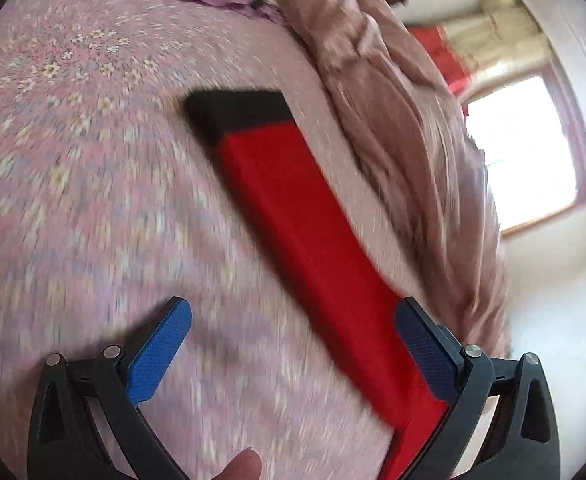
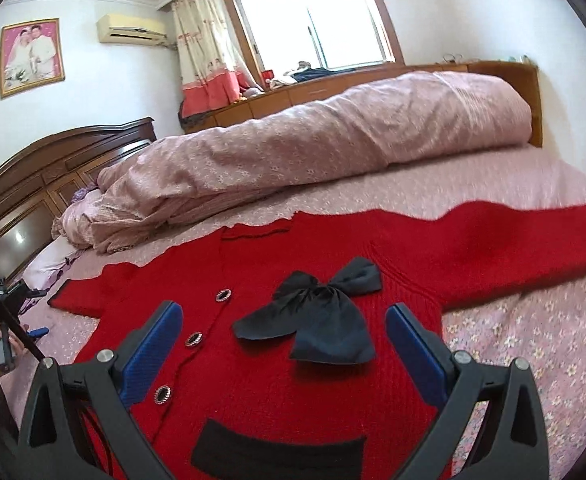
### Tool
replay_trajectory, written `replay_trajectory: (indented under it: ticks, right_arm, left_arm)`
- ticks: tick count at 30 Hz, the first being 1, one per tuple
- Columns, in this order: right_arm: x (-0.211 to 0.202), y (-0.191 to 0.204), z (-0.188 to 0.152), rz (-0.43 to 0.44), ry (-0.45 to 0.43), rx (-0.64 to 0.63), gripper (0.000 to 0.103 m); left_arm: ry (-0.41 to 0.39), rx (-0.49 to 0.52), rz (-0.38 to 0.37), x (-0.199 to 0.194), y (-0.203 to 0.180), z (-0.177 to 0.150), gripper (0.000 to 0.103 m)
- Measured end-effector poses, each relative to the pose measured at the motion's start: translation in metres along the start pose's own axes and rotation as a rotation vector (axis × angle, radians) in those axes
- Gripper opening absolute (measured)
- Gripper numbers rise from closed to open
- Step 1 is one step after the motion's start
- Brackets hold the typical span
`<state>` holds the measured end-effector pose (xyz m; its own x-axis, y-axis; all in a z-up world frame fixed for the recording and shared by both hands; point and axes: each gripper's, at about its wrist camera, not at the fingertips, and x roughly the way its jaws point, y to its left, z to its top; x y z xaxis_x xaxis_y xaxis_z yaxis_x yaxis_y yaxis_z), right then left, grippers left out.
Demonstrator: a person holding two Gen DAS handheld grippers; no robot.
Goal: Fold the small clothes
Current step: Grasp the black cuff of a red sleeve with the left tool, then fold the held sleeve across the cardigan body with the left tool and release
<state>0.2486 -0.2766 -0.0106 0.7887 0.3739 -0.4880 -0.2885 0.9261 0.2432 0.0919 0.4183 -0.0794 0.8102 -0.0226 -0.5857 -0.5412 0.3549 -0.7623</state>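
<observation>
Lying flat on the pink floral bedspread [image 2: 533, 344], the red knitted cardigan with a black bow [image 2: 293, 392] is spread beneath the spread-fingered, empty right gripper [image 2: 283, 354]. Its black-cuffed red sleeve [image 1: 293, 216] is seen beside the empty left gripper [image 1: 293, 352], whose fingers are likewise parted. Sleeve-folding appears to be in hand; the cuff must be gripped next.

A home bedroom: bed [image 2: 533, 184] with rolled quilt [image 2: 313, 148]; wooden headboard [image 2: 53, 168]; curtained window [image 2: 309, 20]; framed portrait [image 2: 32, 56].

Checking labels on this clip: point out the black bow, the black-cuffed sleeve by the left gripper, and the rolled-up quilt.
black bow [image 2: 320, 312], right wrist view, on its central knot.
black-cuffed sleeve [image 1: 293, 208], left wrist view, on the red mid-length.
rolled-up quilt [image 2: 313, 140], right wrist view, on its upper side.
</observation>
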Motion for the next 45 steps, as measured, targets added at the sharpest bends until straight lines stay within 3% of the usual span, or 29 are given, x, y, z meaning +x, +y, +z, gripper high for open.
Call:
replay_trajectory:
  ticks: [8, 16, 23, 25, 27, 30, 33, 38, 41, 45]
  right_arm:
    - [0.023, -0.008, -0.008, -0.029, 0.061, 0.0, 0.103]
    - [0.028, -0.013, -0.009, -0.026, 0.076, 0.012, 0.103]
    - [0.026, -0.01, -0.01, -0.025, 0.08, -0.005, 0.103]
    - [0.026, -0.01, -0.011, -0.028, 0.082, -0.006, 0.103]
    - [0.027, -0.011, -0.011, -0.029, 0.085, 0.001, 0.103]
    - [0.029, -0.013, -0.013, -0.027, 0.096, 0.01, 0.103]
    - [0.031, -0.013, -0.013, -0.027, 0.104, 0.008, 0.103]
    - [0.03, -0.013, -0.014, -0.027, 0.1, 0.003, 0.103]
    - [0.028, -0.014, -0.012, -0.035, 0.094, -0.001, 0.103]
    - [0.028, -0.017, 0.0, -0.074, 0.069, -0.049, 0.103]
  left_arm:
    - [-0.112, -0.009, 0.008, 0.017, 0.003, 0.051, 0.099]
    - [-0.153, 0.054, 0.0, 0.03, -0.002, 0.063, 0.095]
    - [-0.167, 0.117, 0.038, 0.041, -0.009, 0.069, 0.091]
    - [-0.172, 0.096, 0.035, 0.041, -0.007, 0.073, 0.078]
    - [-0.161, 0.047, 0.043, 0.039, 0.003, 0.074, 0.045]
    - [-0.15, -0.014, 0.096, 0.039, 0.021, 0.079, 0.009]
    - [-0.146, -0.085, 0.041, 0.036, 0.034, 0.082, 0.005]
    - [-0.175, -0.053, 0.053, 0.029, 0.015, 0.079, 0.003]
    - [-0.204, -0.004, -0.023, 0.014, -0.021, 0.073, 0.003]
    - [-0.229, 0.153, -0.102, 0.0, -0.098, 0.039, 0.003]
